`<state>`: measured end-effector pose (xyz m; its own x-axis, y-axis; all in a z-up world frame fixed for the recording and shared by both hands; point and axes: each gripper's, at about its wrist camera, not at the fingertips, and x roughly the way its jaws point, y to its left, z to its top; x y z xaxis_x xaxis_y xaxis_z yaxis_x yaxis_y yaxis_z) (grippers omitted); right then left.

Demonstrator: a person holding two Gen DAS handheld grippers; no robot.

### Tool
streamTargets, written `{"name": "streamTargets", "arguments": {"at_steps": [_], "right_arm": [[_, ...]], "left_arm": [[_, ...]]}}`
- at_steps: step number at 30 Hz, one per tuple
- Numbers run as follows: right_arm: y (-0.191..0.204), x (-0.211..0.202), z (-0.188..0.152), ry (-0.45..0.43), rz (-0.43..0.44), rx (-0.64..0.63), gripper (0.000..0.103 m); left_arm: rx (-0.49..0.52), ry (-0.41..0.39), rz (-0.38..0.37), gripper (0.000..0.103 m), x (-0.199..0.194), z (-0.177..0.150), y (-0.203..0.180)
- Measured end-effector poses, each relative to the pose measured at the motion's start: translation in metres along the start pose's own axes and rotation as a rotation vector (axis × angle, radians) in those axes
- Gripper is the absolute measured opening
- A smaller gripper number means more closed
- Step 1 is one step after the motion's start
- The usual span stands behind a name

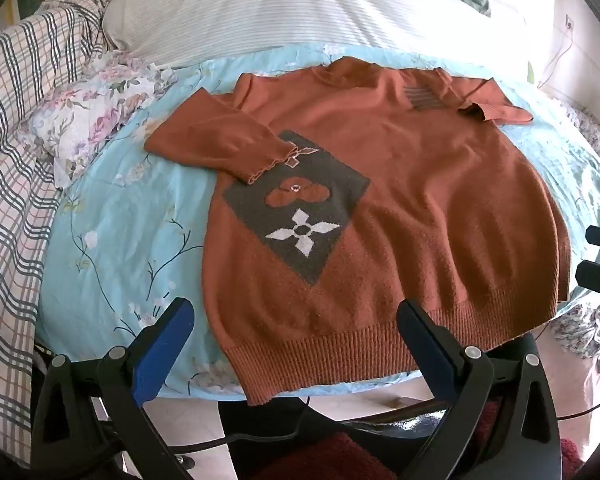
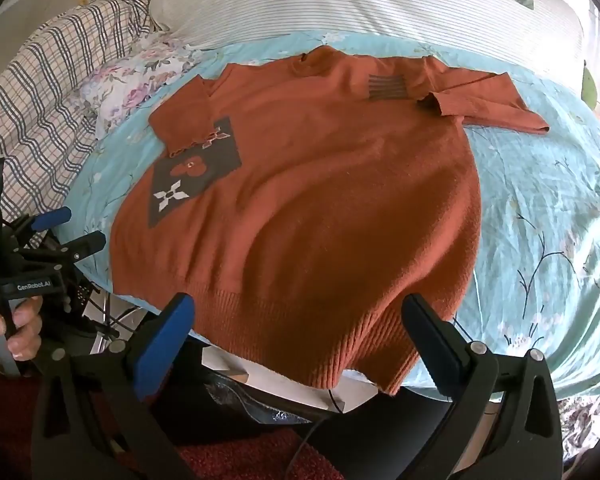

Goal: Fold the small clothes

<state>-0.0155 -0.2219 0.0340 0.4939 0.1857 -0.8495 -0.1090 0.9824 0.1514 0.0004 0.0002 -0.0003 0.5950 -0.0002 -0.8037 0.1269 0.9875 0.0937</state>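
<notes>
My left gripper (image 1: 296, 336): black plastic frame, silver round screws at pivots, one finger (image 1: 168, 344) with blue pad, other black. My right gripper (image 2: 300, 332): same build. White "GenRobot.AI" lettering on left unit seen from right wrist view. Black cable trails below.

Sweater (image 1: 400, 184): rust knit, fuzzy matt, ribbed hem. Bed sheet (image 1: 124, 216): smooth floral cotton-like cloth. Left tool (image 1: 296, 344), right tool (image 2: 300, 340): matt black plastic, blue pads.
</notes>
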Motion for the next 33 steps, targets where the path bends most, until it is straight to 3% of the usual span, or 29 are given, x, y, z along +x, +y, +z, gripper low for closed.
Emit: {"name": "streamTargets", "arguments": {"at_steps": [24, 33], "right_arm": [[0.0028, 0.0021, 0.0014, -0.004, 0.002, -0.014, 0.103], [0.0015, 0.0024, 0.0012, -0.011, 0.009, -0.014, 0.103]], "left_arm": [[0.005, 0.026, -0.006, 0.102, 0.0053, -0.0008, 0.0006], [0.008, 0.001, 0.001, 0.102, 0.0059, -0.0019, -0.0003]]}}
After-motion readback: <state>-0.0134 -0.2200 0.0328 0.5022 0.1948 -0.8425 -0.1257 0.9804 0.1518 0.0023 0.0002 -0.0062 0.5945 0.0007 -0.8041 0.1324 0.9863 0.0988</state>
